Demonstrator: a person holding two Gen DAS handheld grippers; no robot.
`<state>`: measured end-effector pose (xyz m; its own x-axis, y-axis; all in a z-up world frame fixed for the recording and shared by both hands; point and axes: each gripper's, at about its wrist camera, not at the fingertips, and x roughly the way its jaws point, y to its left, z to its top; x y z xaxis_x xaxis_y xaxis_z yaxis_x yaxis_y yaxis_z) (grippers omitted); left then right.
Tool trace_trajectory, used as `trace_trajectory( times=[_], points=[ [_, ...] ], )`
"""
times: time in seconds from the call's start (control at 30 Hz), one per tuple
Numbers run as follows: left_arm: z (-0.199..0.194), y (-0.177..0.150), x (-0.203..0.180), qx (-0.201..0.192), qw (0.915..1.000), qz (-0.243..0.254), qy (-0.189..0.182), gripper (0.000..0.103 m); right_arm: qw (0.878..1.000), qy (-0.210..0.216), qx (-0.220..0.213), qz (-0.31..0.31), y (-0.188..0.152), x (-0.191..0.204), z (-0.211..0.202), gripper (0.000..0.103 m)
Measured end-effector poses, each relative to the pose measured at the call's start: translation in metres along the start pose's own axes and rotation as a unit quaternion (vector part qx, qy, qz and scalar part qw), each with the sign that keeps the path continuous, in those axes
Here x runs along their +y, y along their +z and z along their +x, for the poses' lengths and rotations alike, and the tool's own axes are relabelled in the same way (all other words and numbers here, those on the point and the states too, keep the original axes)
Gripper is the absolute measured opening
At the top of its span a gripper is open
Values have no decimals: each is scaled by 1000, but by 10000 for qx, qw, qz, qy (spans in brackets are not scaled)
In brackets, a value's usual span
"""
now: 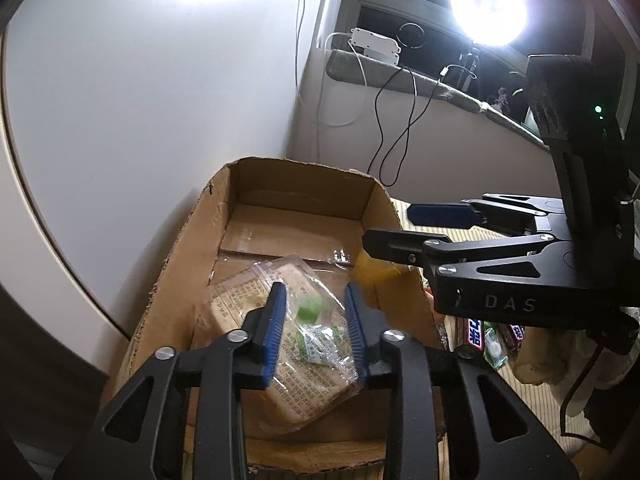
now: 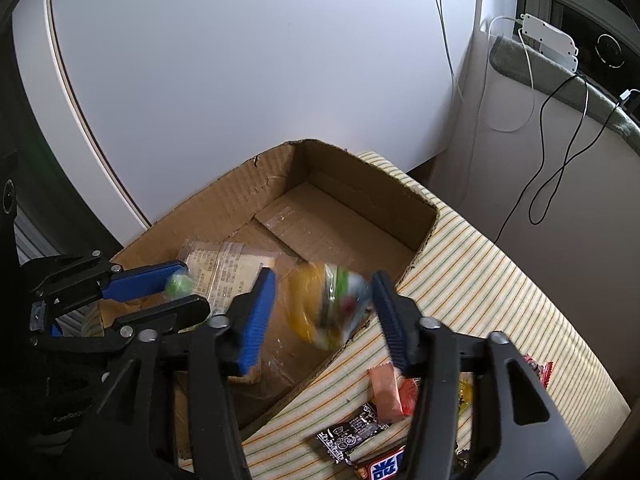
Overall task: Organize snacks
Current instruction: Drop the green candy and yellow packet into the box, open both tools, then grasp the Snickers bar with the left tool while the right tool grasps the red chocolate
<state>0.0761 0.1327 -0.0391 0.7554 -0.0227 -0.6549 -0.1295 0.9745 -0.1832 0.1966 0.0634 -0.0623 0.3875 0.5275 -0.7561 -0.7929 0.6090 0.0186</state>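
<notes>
An open cardboard box [image 1: 188,264] [image 2: 248,196] stands on a striped cloth. A clear-wrapped cracker pack [image 1: 296,344] [image 2: 224,272] lies inside it. My left gripper [image 1: 316,328] [image 2: 176,292] is open over the box, with a small green candy [image 1: 310,312] [image 2: 179,283] blurred in mid-air between its fingers. My right gripper [image 2: 324,316] [image 1: 386,228] is open above the box's right wall. A yellow and green snack packet [image 2: 326,308] [image 1: 372,270], motion-blurred, is between its fingers, not gripped.
Several loose snacks lie on the striped cloth [image 2: 480,280] to the right of the box: a black packet [image 2: 352,432], an orange bar [image 2: 386,392], a Snickers bar [image 1: 474,332]. A white wall [image 2: 240,60] is behind the box. A bright lamp [image 1: 488,4] and cables are at the back right.
</notes>
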Motion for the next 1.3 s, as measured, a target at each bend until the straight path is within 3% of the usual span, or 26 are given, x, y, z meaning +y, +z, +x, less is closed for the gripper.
trace_trajectory(
  times=[0.1, 0.23, 0.7, 1.0, 1.13, 1.3],
  points=[
    [-2, 0, 0, -17, 10000, -7, 13, 42, 10000, -22, -69, 21, 1, -1, -5, 68],
    [-4, -1, -1, -41, 10000, -1, 11, 43, 9999, -59, -115, 22, 0, -2, -11, 77],
    [-20, -3, -22, -139, 9997, 113, -162, 43, 9993, -286, -231, 111, -15, -20, -49, 85],
    [-20, -10, -56, -71, 9982, 330, -489, 43, 9963, -752, -92, 404, -58, -63, -87, 85],
    [-15, -14, -73, 16, 9970, 444, -634, 43, 9933, -1014, 86, 540, -84, -86, -97, 94],
    [-3, -21, -97, 176, 9950, 594, -788, 43, 9895, -1129, 279, 860, -113, -114, -105, 94]
  ],
)
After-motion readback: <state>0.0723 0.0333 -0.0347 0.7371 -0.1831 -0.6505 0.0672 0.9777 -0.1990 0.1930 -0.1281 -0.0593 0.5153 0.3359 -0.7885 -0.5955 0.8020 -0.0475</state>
